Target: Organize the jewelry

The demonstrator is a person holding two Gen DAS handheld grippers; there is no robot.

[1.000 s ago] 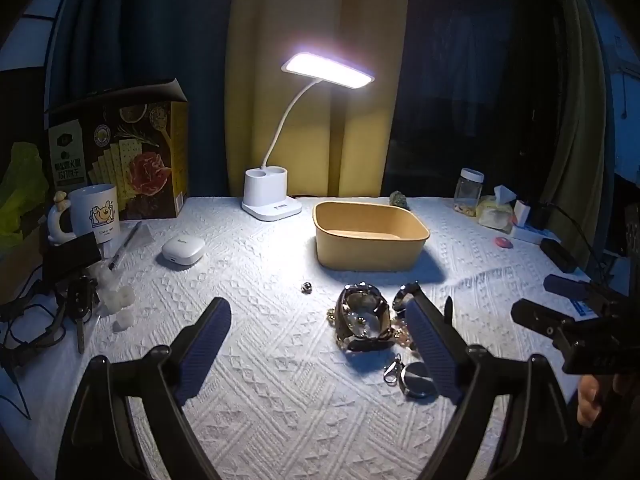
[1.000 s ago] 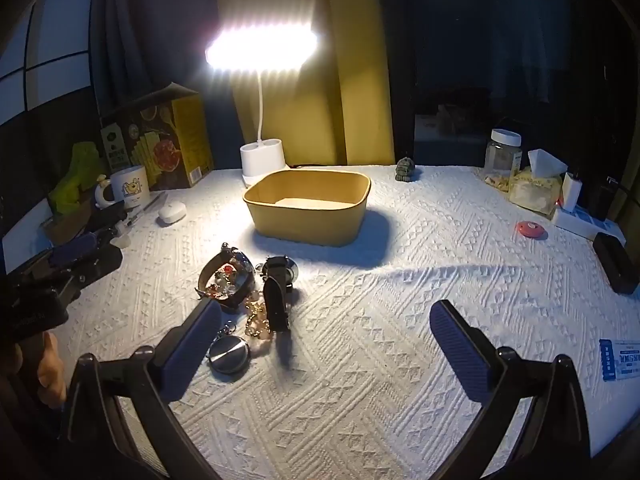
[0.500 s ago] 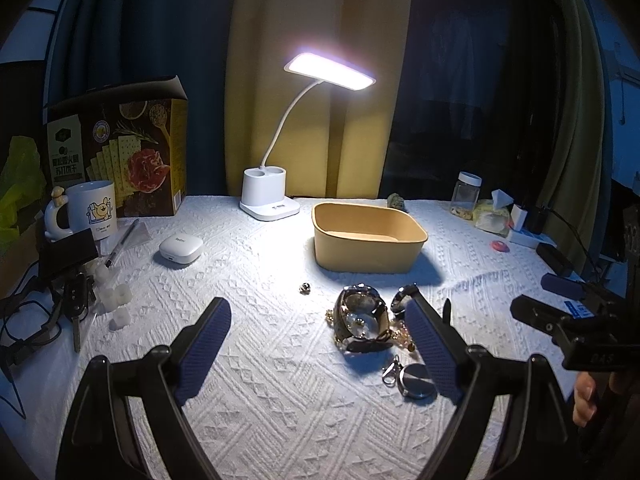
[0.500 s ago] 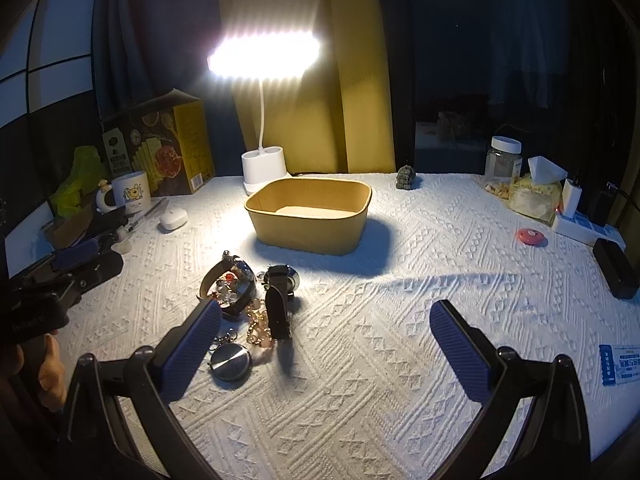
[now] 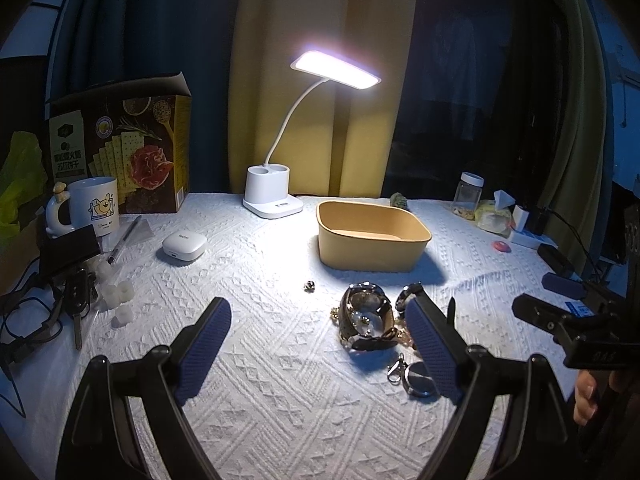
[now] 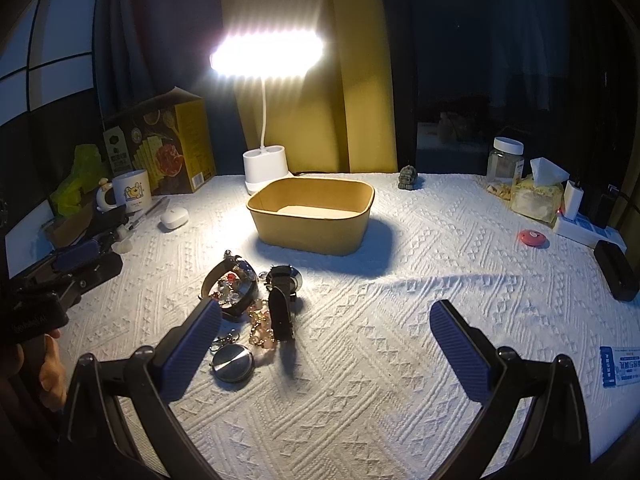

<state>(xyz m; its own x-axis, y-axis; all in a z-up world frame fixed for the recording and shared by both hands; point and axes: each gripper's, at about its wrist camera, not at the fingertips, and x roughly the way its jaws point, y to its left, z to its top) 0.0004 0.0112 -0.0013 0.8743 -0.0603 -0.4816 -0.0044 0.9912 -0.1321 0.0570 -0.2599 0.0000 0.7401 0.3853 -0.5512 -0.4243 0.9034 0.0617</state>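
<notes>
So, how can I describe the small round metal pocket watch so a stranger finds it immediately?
Start at the tan rectangular paper tray under the white desk lamp. Nearer the camera lies a tangled jewelry pile. The small round metal pocket watch lies at its near edge: flat, silver, strapless, with a clip.

We see a home: curtains (image 5: pixel 280 80), a desk lamp (image 5: pixel 280 184), mug (image 5: pixel 94 204) and cracker box (image 5: pixel 128 148) on the worktop (image 6: pixel 400 300).

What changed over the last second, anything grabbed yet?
Nothing grabbed. Both cameras drifted slightly: the jewelry pile sits a little lower and further right in the right wrist view. The left tool and right tool stay wide open and empty. Pile and yellow bin have not moved on the tablecloth; the bin looks empty.
</notes>
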